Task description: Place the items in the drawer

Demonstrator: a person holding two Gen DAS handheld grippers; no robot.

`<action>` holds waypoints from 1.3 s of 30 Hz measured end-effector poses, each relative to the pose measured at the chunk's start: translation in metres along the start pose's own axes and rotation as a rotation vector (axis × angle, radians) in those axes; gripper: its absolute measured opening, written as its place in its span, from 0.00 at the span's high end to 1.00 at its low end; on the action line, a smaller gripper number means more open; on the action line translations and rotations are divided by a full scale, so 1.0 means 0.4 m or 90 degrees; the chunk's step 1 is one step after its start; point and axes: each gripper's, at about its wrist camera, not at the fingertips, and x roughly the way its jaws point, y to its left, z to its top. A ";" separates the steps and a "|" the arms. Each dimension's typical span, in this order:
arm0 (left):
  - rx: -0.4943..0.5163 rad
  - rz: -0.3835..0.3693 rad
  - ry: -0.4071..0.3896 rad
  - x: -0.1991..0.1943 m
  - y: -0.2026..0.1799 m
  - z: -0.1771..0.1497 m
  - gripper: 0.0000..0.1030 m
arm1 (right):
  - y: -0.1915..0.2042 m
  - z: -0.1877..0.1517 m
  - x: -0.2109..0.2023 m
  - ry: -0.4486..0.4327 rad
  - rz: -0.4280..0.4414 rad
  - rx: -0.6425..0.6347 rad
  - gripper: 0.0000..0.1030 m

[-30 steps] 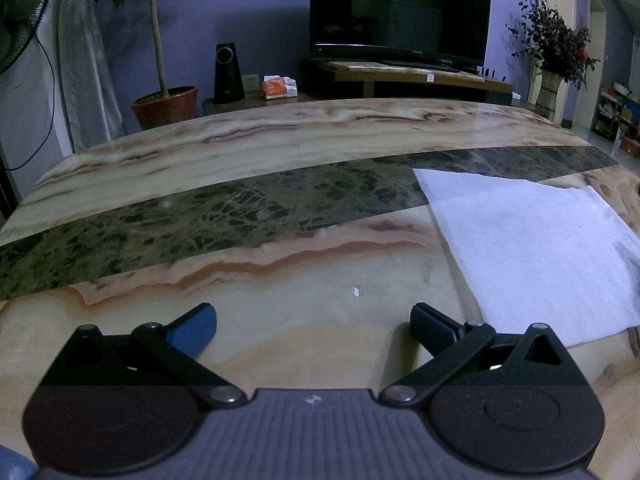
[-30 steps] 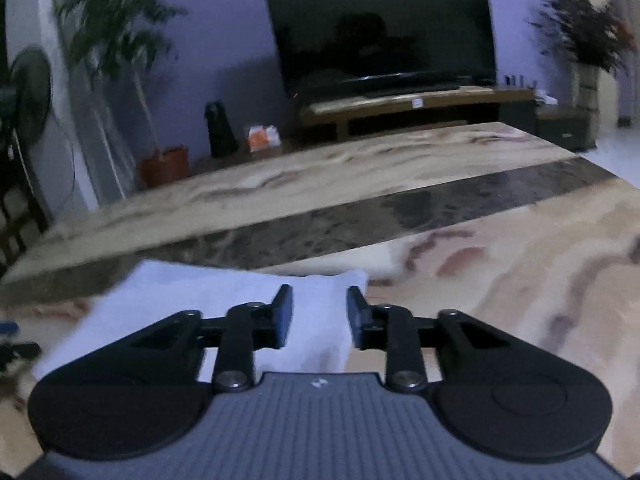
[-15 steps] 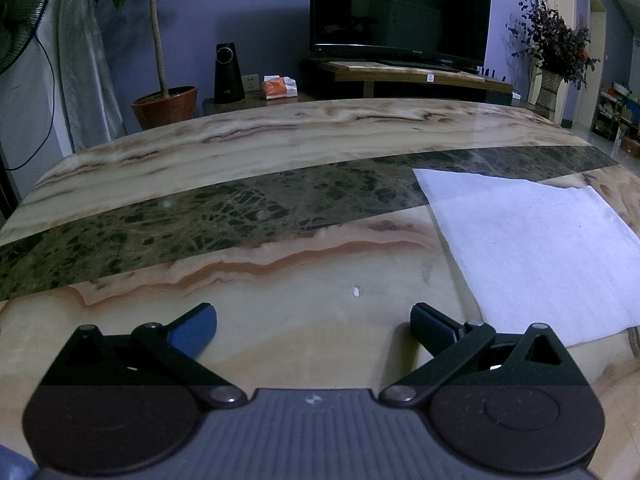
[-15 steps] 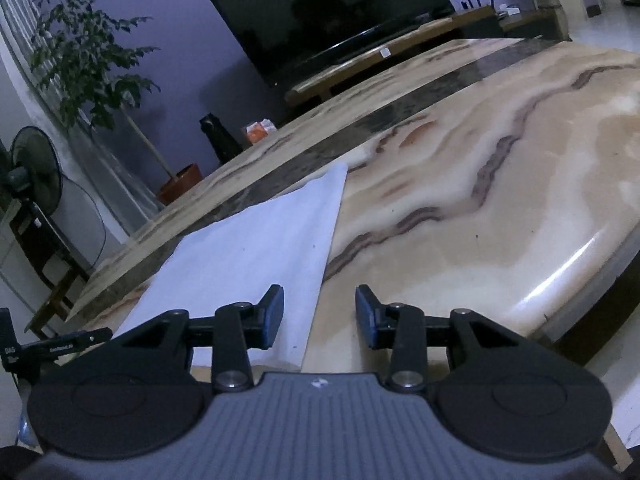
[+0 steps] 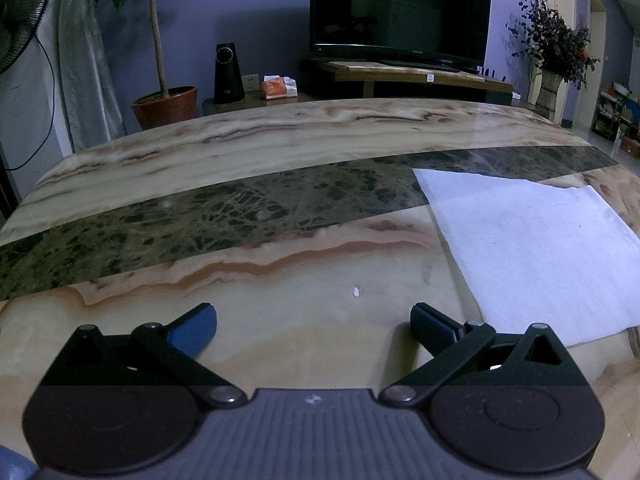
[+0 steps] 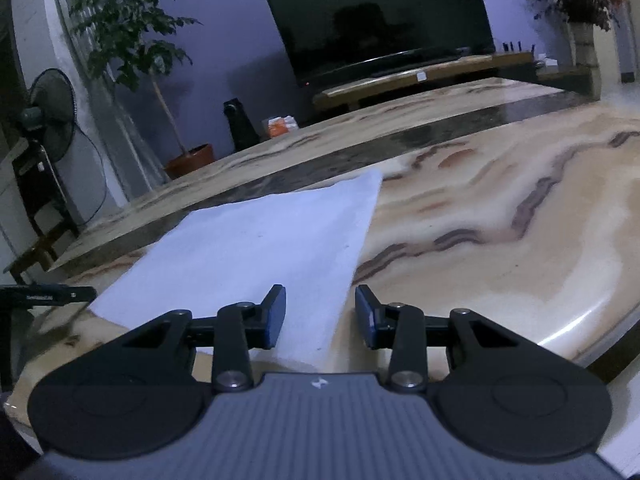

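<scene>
A white cloth (image 5: 532, 248) lies flat on the marble table (image 5: 280, 144), to the right in the left wrist view and at centre left (image 6: 256, 252) in the right wrist view. My left gripper (image 5: 314, 320) rests low over bare marble left of the cloth, open wide with nothing between its fingers. My right gripper (image 6: 320, 312) hovers over the cloth's near right corner, open with a moderate gap and holding nothing. No drawer and no other item shows in either view.
The table's rounded right edge (image 6: 592, 312) drops off close to my right gripper. A small white speck (image 5: 355, 291) lies on the marble ahead of my left gripper. Beyond the table stand a television (image 5: 400, 8), a potted plant (image 5: 164, 100) and a fan (image 6: 48, 120).
My right gripper has swung and tilted, first toward the table's right edge, then back toward the cloth, and its fingers have spread slightly. The left gripper has not moved.
</scene>
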 end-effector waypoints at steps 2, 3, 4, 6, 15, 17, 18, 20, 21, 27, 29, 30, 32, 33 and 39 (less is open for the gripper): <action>0.000 0.000 0.000 0.000 0.000 0.000 0.00 | 0.010 -0.001 0.004 0.001 -0.005 -0.019 0.60; 0.000 0.000 0.000 0.000 0.000 0.000 0.00 | 0.015 -0.002 0.006 -0.001 -0.010 -0.028 0.60; 0.000 0.000 0.000 0.000 0.000 0.000 0.00 | 0.019 -0.003 0.008 -0.002 -0.015 -0.038 0.60; 0.000 0.000 0.000 0.000 0.000 0.000 0.00 | 0.029 -0.007 0.012 -0.005 -0.027 -0.059 0.60; 0.000 0.000 0.000 0.001 0.000 0.000 0.00 | 0.027 -0.031 0.002 -0.029 -0.039 -0.074 0.99; 0.000 0.000 0.000 0.001 0.001 0.000 0.00 | 0.027 -0.033 0.001 -0.032 -0.037 -0.076 0.99; 0.000 0.000 0.000 0.001 0.001 0.000 0.00 | 0.025 -0.032 0.002 -0.032 -0.038 -0.074 0.99; 0.000 0.000 0.000 0.001 0.000 0.000 0.00 | 0.019 -0.026 0.002 -0.030 -0.041 -0.067 0.99; 0.000 0.000 0.000 0.001 0.000 0.000 0.00 | 0.016 -0.019 0.000 -0.031 -0.044 -0.069 0.99; 0.000 0.000 0.000 0.001 0.000 0.000 0.00 | -0.003 0.031 -0.019 -0.045 -0.066 -0.100 0.99; 0.000 0.000 0.000 0.001 0.000 0.000 0.00 | -0.009 0.048 -0.026 -0.050 -0.073 -0.110 0.99; 0.000 0.000 0.000 0.001 0.000 0.000 0.00 | -0.013 0.057 -0.029 -0.052 -0.077 -0.115 0.99; 0.000 0.000 0.000 0.001 0.000 0.000 0.00 | -0.021 0.079 -0.037 -0.055 -0.084 -0.125 0.99; 0.000 0.000 0.000 0.001 0.000 0.000 0.00 | -0.029 0.094 -0.042 -0.056 -0.087 -0.127 0.99; 0.000 0.000 0.000 0.001 0.000 0.000 0.00 | -0.079 0.162 -0.066 -0.082 -0.076 -0.095 0.99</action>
